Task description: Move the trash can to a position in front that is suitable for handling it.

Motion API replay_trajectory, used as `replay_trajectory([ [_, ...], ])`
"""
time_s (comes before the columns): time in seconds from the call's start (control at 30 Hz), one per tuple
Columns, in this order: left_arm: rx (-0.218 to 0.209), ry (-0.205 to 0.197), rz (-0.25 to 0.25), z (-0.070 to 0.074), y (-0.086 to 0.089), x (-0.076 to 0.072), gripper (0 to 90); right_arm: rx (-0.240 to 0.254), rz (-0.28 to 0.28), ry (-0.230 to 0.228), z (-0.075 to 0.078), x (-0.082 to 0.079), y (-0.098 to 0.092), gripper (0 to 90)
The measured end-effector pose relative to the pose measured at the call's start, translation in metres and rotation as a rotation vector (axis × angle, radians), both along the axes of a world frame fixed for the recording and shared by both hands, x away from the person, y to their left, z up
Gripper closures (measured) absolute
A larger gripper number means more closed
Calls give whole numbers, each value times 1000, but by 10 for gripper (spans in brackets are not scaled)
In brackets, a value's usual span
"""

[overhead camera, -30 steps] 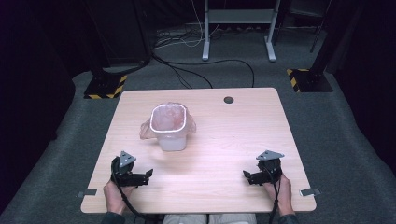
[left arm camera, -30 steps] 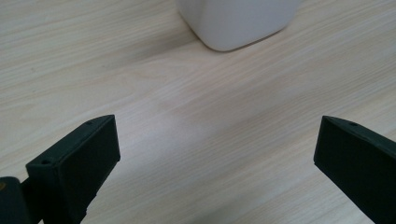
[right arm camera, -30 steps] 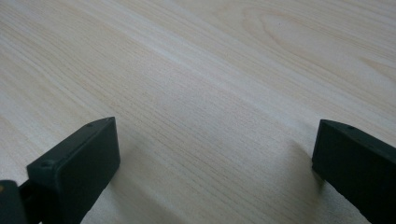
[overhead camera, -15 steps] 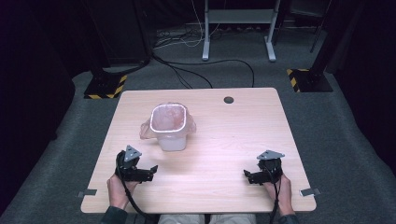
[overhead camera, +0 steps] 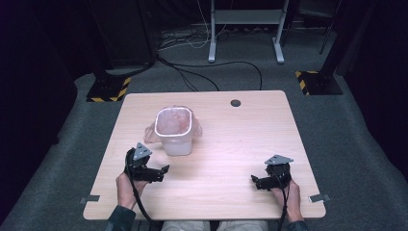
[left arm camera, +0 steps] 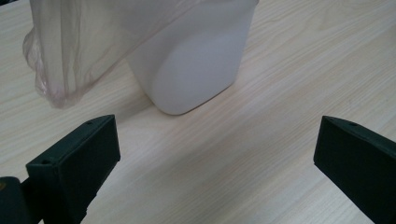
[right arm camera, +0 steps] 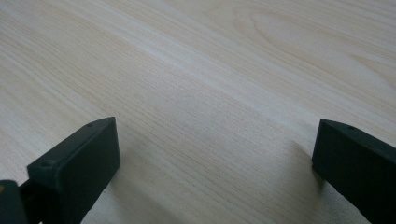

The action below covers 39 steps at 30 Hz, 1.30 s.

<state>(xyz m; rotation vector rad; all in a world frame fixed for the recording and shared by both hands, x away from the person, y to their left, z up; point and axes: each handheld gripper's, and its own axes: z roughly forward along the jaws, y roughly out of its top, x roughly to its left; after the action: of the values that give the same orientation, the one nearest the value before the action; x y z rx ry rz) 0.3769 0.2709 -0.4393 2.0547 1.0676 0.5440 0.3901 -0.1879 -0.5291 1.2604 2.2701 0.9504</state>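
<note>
At the bottom left of the high view, the left gripper [overhead camera: 162,171] has crept up and inward over the last second, away from the table's near edge and toward the bin [overhead camera: 174,132]. So my guess is the work's just kicking off and the left hand is lining up on the bin or its bag. Jaws are spread wide, nothing between them, nothing touched; in the left gripper view they sit at the lower corners with bare wood between, and the bin's white wall fills the upper middle, close but apart.

Over at the bottom right, the right gripper [overhead camera: 254,181] hasn't budged. Wide open too, empty, low over the table [overhead camera: 231,144].

Further up, near frame centre, the bin stands upright with a clear bag [overhead camera: 153,134] folded over its rim, a slack bulge hanging on its left side.
</note>
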Motion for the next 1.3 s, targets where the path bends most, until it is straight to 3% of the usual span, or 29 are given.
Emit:
replay_trajectory([
  [0.3,-17,-15,-27,16,-5,5,0,3,-8,1,0,0,0,2],
  [0.83,-35,-77,-78,54,-17,18,0,2,-14,-2,0,1,-1,3],
  [1.17,-35,-72,-112,62,-29,34,0,0,-15,-4,0,1,-1,3],
  [1.3,-13,-59,-127,60,-38,45,0,1,-16,-3,0,1,-1,3],
])
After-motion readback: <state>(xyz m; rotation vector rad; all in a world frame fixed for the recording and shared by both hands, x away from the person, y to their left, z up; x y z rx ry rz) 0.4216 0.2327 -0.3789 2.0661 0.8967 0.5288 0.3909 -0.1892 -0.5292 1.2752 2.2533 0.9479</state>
